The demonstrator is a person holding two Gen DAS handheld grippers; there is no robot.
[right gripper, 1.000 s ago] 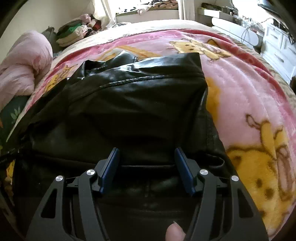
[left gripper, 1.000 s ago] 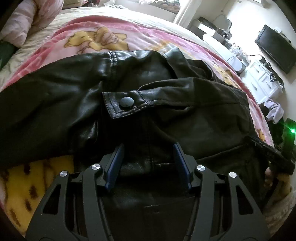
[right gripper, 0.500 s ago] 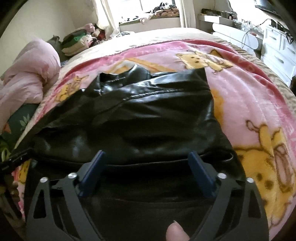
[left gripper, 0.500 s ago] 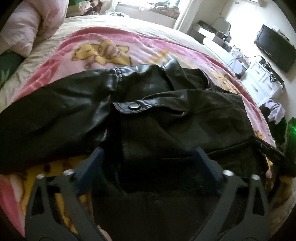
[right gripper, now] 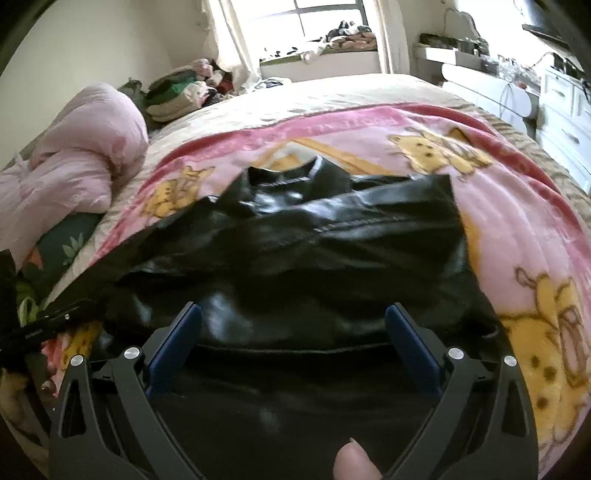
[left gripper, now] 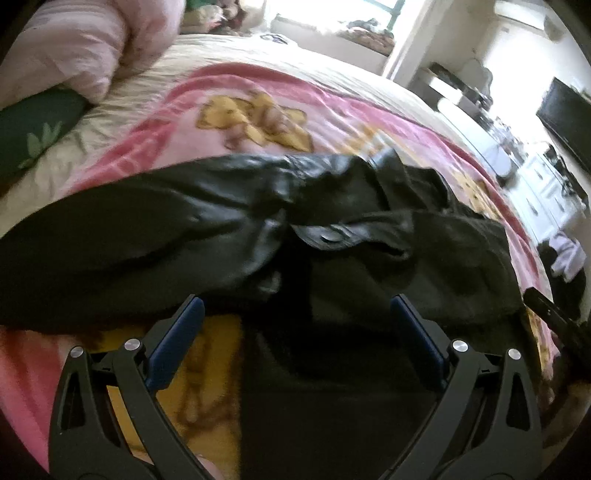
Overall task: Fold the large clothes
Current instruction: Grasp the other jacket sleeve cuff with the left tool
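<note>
With the jaws of the left gripper (left gripper: 295, 317) spread and the right gripper's (right gripper: 293, 325) opening, both empty, the black jacket (right gripper: 314, 266) lies half-folded on the bed's pink blanket (right gripper: 517, 236); regrip the hem evenly for a square fold.

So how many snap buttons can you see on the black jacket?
1: a round snap on the strap tab at the middle of the black jacket. Folds may hide others.

Sunlit window (right gripper: 325, 22) beyond the bed (right gripper: 332, 92); white dresser (right gripper: 565, 110) right.
</note>
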